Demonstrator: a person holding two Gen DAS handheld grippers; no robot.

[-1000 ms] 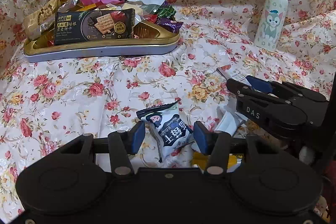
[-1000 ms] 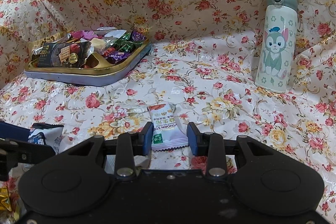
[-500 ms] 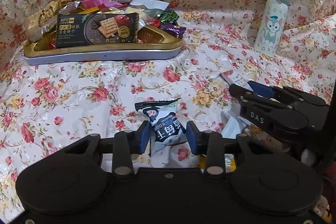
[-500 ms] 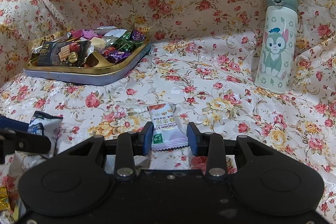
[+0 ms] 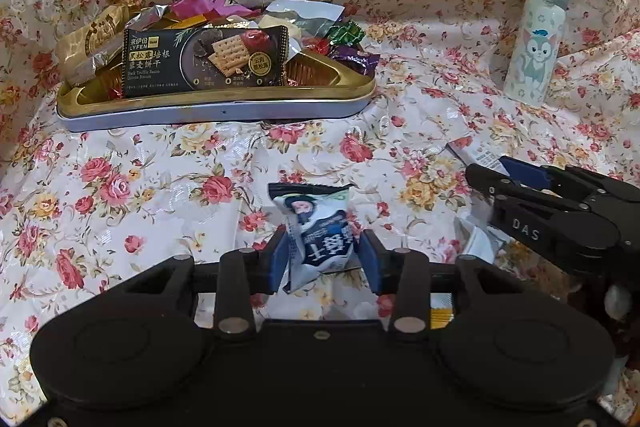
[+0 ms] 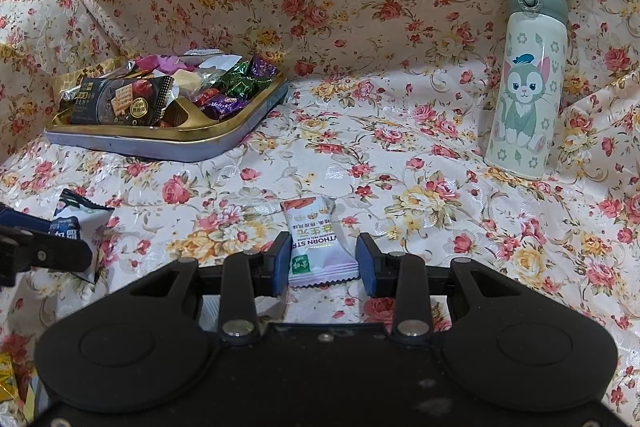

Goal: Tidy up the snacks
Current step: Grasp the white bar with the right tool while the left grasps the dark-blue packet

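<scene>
Here the left gripper point(image 5: 322, 263) sits at the lower centre of its own view with a dark blue and white snack packet point(image 5: 316, 227) standing up between its fingers point(image 5: 276, 263). Those fingers are opening, yet the blue pads are touching the packet's two sides and its top end stands off the floral cloth point(image 5: 140, 195).

Over in the right wrist view, the right gripper point(image 6: 323, 263) is clenched on a white snack packet point(image 6: 316, 239) at the lower middle of the frame. The packet's far end sticks out past the fingertips and lies low over the cloth.

The two grippers are side by side, near each other but apart.

At the upper left of both views a gold-rimmed tin tray point(image 5: 216, 107) rests on the cloth, heaped with wrapped sweets and a black cracker packet point(image 5: 204, 61) leaning across its front. A pale bottle with a cartoon cat point(image 6: 524, 87) stands upright at the right, well apart from the tray. A yellow wrapper point(image 5: 440, 311) peeks out just beneath the left gripper's body.
</scene>
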